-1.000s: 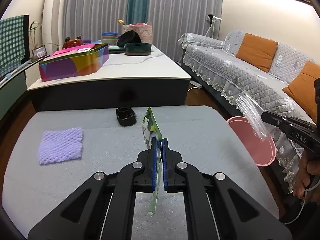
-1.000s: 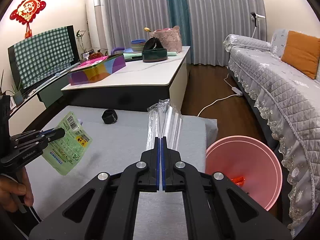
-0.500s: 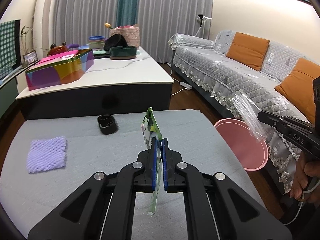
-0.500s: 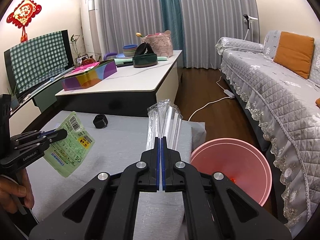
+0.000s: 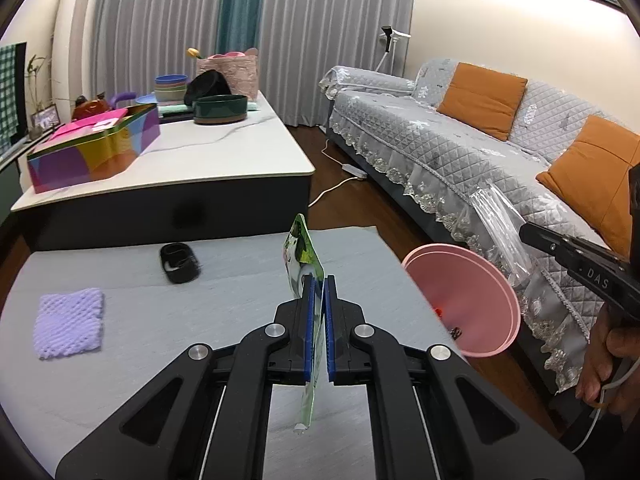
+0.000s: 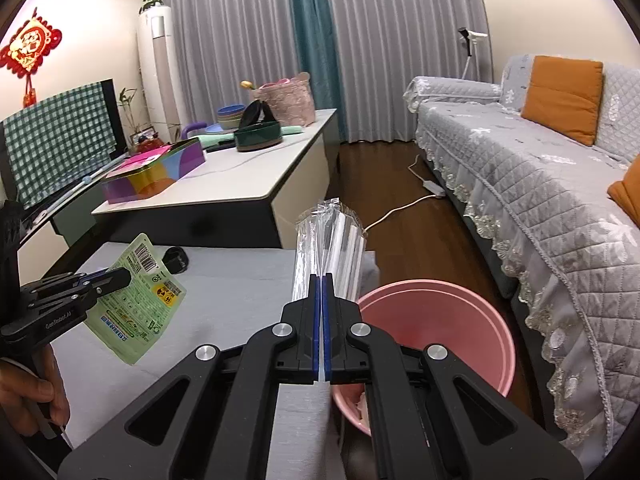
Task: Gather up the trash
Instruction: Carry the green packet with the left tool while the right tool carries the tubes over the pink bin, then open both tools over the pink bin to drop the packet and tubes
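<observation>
My left gripper point(image 5: 319, 280) is shut on a green snack wrapper point(image 5: 303, 258), held edge-on above the grey table point(image 5: 200, 320); the wrapper also shows in the right wrist view point(image 6: 136, 300). My right gripper point(image 6: 321, 278) is shut on a clear plastic wrapper point(image 6: 330, 240), held above the table's right edge beside the pink bin point(image 6: 440, 328). The bin point(image 5: 464, 300) stands on the floor right of the table with some trash inside. A purple foam net point(image 5: 70, 322) and a small black item point(image 5: 179, 262) lie on the table.
A white-topped coffee table point(image 5: 180, 160) with a colourful tin box point(image 5: 96, 148) and bowls stands beyond the grey table. A grey sofa point(image 5: 460, 152) with orange cushions runs along the right. A white power cable point(image 6: 400, 210) lies on the wooden floor.
Both grippers have shifted right toward the pink bin with their wrappers held. The bin now appears closer and larger in both views.
</observation>
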Tool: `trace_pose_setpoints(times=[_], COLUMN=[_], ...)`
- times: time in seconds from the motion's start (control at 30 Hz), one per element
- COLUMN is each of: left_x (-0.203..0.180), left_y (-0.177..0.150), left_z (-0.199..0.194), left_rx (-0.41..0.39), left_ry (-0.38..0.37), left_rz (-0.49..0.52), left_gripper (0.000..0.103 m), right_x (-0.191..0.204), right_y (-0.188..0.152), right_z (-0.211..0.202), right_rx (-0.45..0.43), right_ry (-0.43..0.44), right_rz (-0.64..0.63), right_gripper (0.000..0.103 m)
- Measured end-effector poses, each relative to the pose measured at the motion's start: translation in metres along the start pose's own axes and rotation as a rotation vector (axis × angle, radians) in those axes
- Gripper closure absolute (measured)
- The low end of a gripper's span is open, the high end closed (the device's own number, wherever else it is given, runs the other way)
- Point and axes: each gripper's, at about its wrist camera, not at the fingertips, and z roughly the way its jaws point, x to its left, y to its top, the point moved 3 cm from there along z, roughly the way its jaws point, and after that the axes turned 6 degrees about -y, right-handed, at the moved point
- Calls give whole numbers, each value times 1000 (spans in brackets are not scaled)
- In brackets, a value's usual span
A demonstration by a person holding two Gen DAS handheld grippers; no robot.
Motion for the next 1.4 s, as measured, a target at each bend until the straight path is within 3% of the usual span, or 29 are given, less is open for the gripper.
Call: trace_pose_setpoints(times=[0.7,1.07,1.4], left_x=[-86,-134,-144], left_y=[42,41,44], left_z=[66,114,141], left_rx=[0,47,83], left_ry=[-147,-247,-270], left_rz=[67,106,122], left_gripper=[98,98,98], right_x=[-66,-96,-110], right_y=[2,2,2], right_z=[13,23,28], right_rx=[31,52,57], right_ry=[-124,-160,-165], right_rz=[87,136,167], right_gripper=[101,101,98])
